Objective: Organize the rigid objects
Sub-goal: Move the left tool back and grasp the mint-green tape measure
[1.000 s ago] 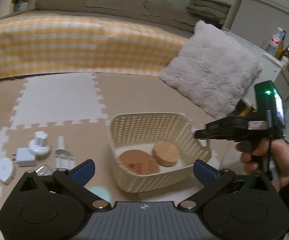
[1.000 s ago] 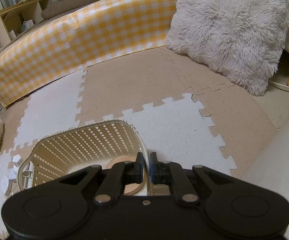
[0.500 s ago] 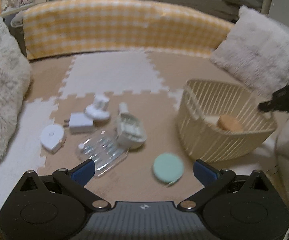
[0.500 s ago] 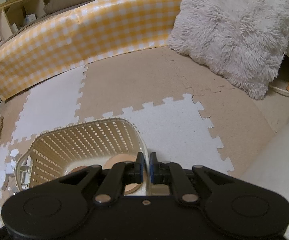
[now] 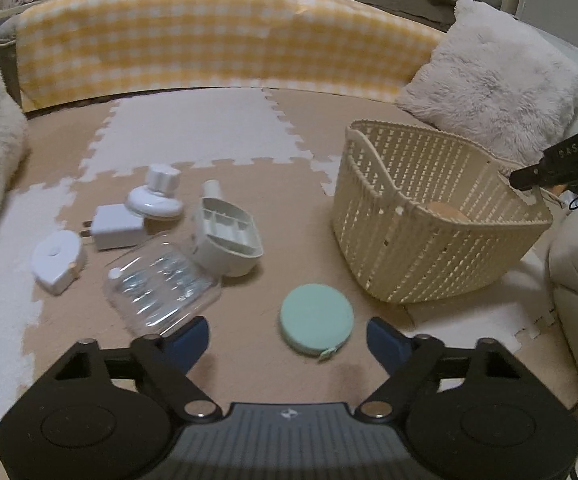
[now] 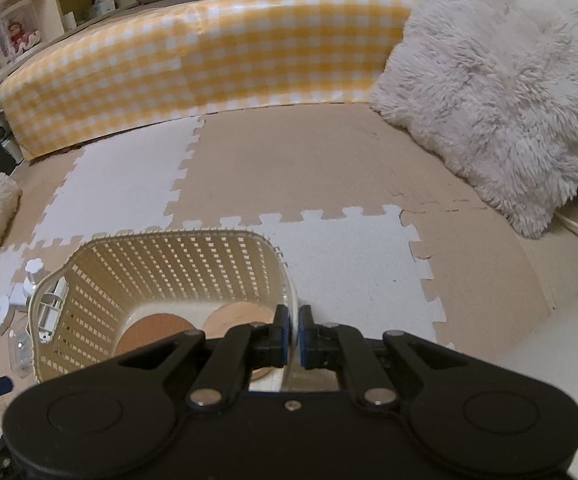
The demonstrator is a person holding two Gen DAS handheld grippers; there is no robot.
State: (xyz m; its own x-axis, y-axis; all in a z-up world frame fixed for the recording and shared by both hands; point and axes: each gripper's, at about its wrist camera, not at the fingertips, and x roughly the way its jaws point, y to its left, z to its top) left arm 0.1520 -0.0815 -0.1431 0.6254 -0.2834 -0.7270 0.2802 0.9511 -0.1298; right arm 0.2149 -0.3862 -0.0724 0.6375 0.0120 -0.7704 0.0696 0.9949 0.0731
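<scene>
On the foam mat to the left lie a white charger (image 5: 115,227), a clear plastic case (image 5: 161,288) and a white tray (image 5: 227,236). The left gripper (image 5: 288,338) hovers wide open and empty over the mint green disc (image 5: 316,325). Right of that, the right gripper (image 6: 293,334) is pinched onto the rim of the cream basket (image 5: 429,240), which holds two wooden discs (image 6: 237,316).

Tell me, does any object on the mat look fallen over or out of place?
Yes. The clear plastic container lies on its side, leaning against the white tray. The mint round disc lies alone on the mat, outside the basket whose rim the right gripper pinches.
</scene>
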